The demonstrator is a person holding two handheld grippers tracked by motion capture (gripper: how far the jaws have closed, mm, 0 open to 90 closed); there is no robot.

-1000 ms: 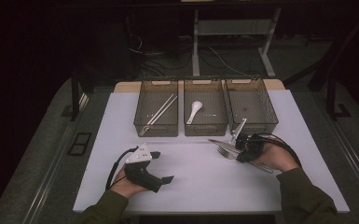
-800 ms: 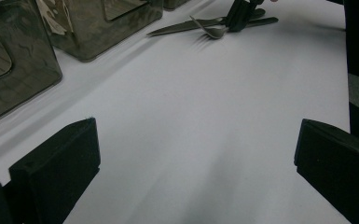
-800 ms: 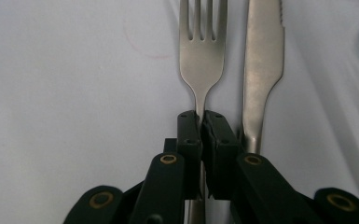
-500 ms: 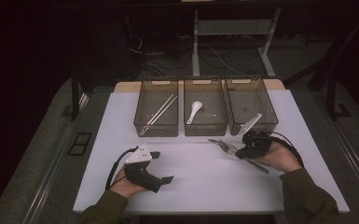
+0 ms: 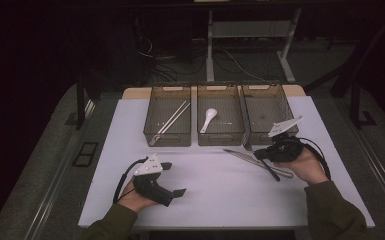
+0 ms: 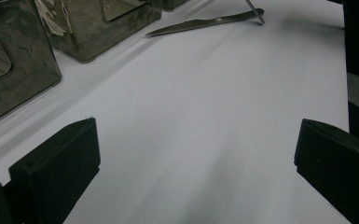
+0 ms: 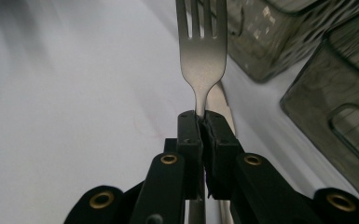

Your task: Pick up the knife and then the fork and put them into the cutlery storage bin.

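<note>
My right gripper is shut on the neck of a steel fork, whose tines point toward the bins. In the high view the fork hangs just above the white table near the right bin. Under it a table knife lies flat on the table. At the front left my left gripper rests on the table, open, with nothing but bare surface between its jaws.
Three dark mesh bins stand in a row at the back: the left bin holds chopsticks, the middle bin a white spoon. The white table top has free room in front.
My right hand has shifted to the right and risen slightly, carrying the fork with it. The knife stays on the table. The left hand has not moved.
</note>
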